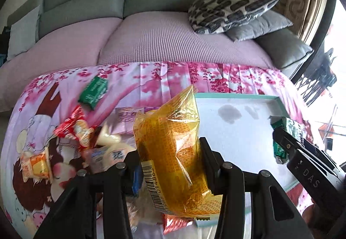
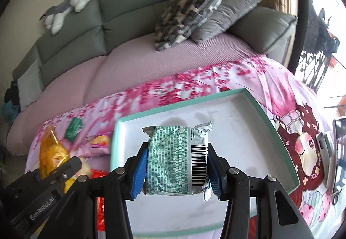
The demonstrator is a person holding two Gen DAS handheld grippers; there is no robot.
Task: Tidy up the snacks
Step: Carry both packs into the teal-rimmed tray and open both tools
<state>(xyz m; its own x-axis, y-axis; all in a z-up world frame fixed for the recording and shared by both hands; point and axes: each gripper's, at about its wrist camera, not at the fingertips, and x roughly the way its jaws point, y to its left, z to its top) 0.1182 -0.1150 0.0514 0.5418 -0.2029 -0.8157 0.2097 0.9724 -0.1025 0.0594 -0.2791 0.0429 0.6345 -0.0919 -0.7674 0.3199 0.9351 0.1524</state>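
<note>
My left gripper (image 1: 170, 165) is shut on a yellow snack bag (image 1: 170, 152), held upright above the left edge of a shallow white tray with a teal rim (image 1: 279, 101). My right gripper (image 2: 176, 167) is shut on a green and silver snack packet (image 2: 173, 159), barcode facing me, over the tray's white floor (image 2: 237, 131). In the left wrist view the right gripper (image 1: 287, 141) shows at the right with its green packet (image 1: 292, 126). The left gripper (image 2: 64, 172) and its yellow bag (image 2: 50, 148) show at the lower left of the right wrist view.
Loose snacks lie on the pink floral cloth (image 1: 151, 74) left of the tray: a green packet (image 1: 93, 92), red and white packets (image 1: 75, 128), an orange one (image 1: 36, 165). Behind is a sofa with cushions (image 1: 229, 10). A phone (image 2: 337, 152) lies right of the tray.
</note>
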